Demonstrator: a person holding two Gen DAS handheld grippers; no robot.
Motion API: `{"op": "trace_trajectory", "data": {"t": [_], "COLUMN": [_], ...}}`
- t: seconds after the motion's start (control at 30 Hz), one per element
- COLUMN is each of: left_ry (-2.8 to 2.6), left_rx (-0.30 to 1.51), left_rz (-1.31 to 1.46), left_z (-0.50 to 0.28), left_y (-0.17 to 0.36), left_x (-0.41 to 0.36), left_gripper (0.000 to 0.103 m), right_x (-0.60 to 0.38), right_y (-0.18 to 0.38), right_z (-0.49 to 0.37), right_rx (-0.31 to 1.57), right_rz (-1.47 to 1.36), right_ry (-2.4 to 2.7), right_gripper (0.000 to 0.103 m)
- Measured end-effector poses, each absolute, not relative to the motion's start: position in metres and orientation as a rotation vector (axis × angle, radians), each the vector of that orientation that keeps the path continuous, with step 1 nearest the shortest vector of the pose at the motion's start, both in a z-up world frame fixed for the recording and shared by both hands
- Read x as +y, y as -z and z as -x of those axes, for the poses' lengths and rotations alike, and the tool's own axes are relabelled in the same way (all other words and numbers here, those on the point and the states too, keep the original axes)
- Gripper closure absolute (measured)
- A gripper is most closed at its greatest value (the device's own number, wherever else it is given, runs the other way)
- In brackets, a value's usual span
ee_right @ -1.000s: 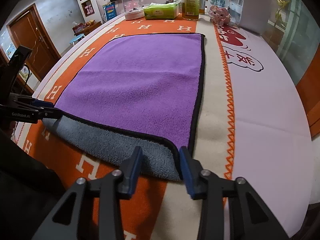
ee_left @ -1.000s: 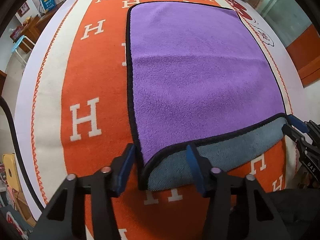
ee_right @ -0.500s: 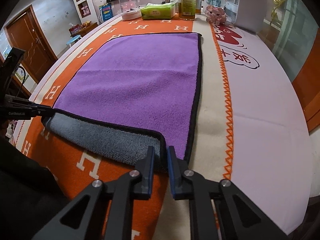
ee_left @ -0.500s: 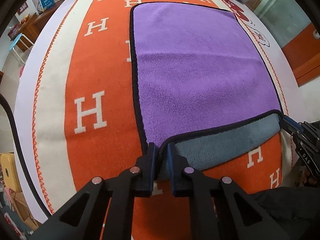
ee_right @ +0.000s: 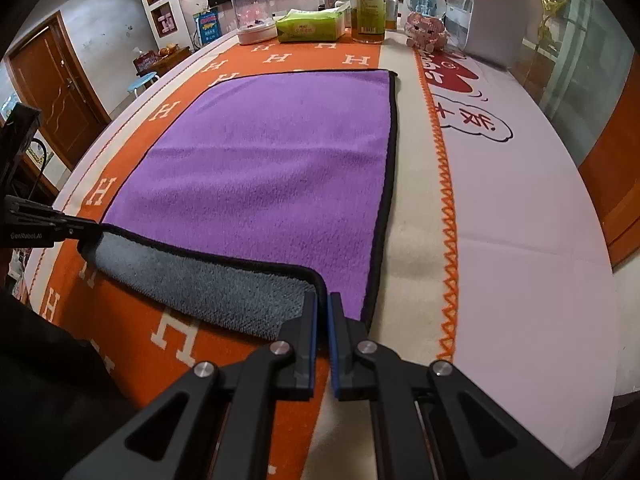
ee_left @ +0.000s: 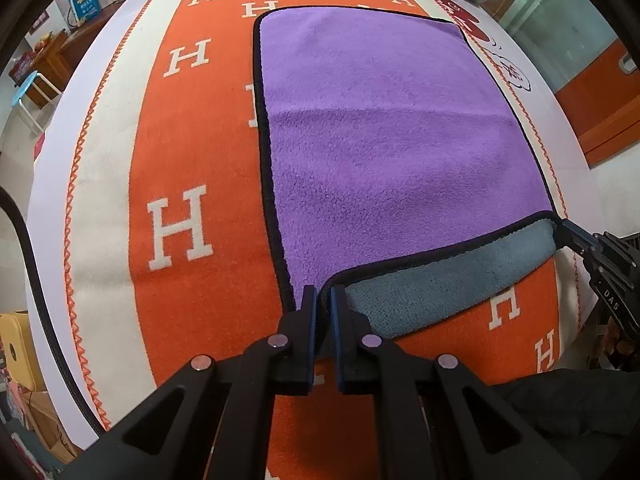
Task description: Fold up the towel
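A purple towel (ee_left: pixel 384 128) with a black hem and grey underside lies flat on the orange-and-cream cloth. Its near edge is lifted, showing the grey side (ee_left: pixel 440 276). My left gripper (ee_left: pixel 324 296) is shut on the towel's near left corner. My right gripper (ee_right: pixel 322 302) is shut on the near right corner; it also shows at the right edge of the left wrist view (ee_left: pixel 568 232). The towel (ee_right: pixel 272 152) shows in the right wrist view, with the left gripper (ee_right: pixel 86 232) at its left end.
At the table's far end stand a domed jar (ee_right: pixel 254 16), a green tissue pack (ee_right: pixel 310 26), a bottle (ee_right: pixel 367 4), a pink pig toy (ee_right: pixel 426 28) and a white appliance (ee_right: pixel 492 8). A wooden door (ee_right: pixel 52 88) is far left.
Both grippers went from open around the near corners to shut on them. The near edge has risen a little, showing more grey underside.
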State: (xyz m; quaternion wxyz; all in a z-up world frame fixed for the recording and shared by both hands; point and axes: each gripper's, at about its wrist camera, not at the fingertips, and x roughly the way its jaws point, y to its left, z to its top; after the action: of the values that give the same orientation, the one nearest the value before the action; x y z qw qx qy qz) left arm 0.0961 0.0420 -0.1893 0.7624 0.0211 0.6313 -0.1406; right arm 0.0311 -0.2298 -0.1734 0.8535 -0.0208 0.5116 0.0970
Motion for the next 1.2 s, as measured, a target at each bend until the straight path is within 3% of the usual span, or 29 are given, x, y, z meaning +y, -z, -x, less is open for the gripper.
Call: {"op": "trace_trajectory", "data": {"t": [0.47, 0.87, 1.2], "left_ry": [0.333, 0.348, 0.315], "left_rx": [1.289, 1.116, 0.997], "left_rz": [-0.088, -0.111, -0.102], "left_z": [-0.123, -0.174, -0.218], "left_y": [0.14, 0.084, 0.07], "left_x": [0.043, 0.047, 0.042], "left_gripper": [0.098, 0.098, 0.098], "right_x": [-0.233, -0.233, -0.239], "right_y": [0.13, 0.089, 0.076], "right_z": [-0.05, -0.085, -0.127], "right_rx": [0.96, 0.829, 0.722], "right_rz": [0.062, 0.104, 0.098], "right_ry": [-0.212, -0.197, -0.144], "right_gripper": [0.099, 0.099, 0.099]}}
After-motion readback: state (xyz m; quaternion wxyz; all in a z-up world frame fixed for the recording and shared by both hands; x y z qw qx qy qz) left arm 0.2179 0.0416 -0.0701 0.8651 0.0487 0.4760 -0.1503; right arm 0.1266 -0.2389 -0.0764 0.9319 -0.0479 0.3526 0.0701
